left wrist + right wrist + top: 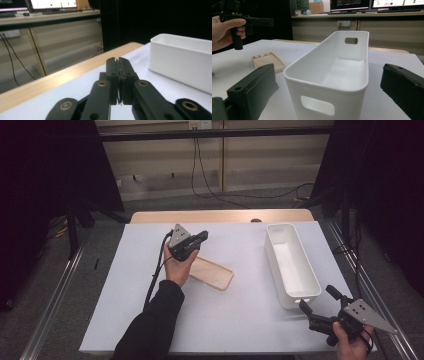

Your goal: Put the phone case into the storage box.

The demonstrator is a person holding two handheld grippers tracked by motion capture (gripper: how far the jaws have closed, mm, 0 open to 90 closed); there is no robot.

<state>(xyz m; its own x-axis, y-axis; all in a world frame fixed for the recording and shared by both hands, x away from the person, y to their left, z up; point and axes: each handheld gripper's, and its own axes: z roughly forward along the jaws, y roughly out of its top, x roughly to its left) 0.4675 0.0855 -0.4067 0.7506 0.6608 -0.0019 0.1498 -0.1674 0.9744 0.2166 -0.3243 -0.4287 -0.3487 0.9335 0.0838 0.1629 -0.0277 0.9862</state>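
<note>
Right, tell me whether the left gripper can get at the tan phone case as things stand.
Probably yes: the tan phone case lies uncovered on the table beside the left gripper, though its fingers are shut and must open first.

Beyond your table (150,320) you see grey carpet (165,202), a beige wall panel (160,165) with hanging cables (200,175), black curtains (45,170) left and right, and monitors (397,3) on a far desk (362,15).

So there's a long white plastic bin (291,265) sitting upright and empty on the right side of the bench, with handle cutouts in both short ends. Well to its left, a tan phone case (212,273) lies flat, open side up, angled a bit diagonally.
</note>
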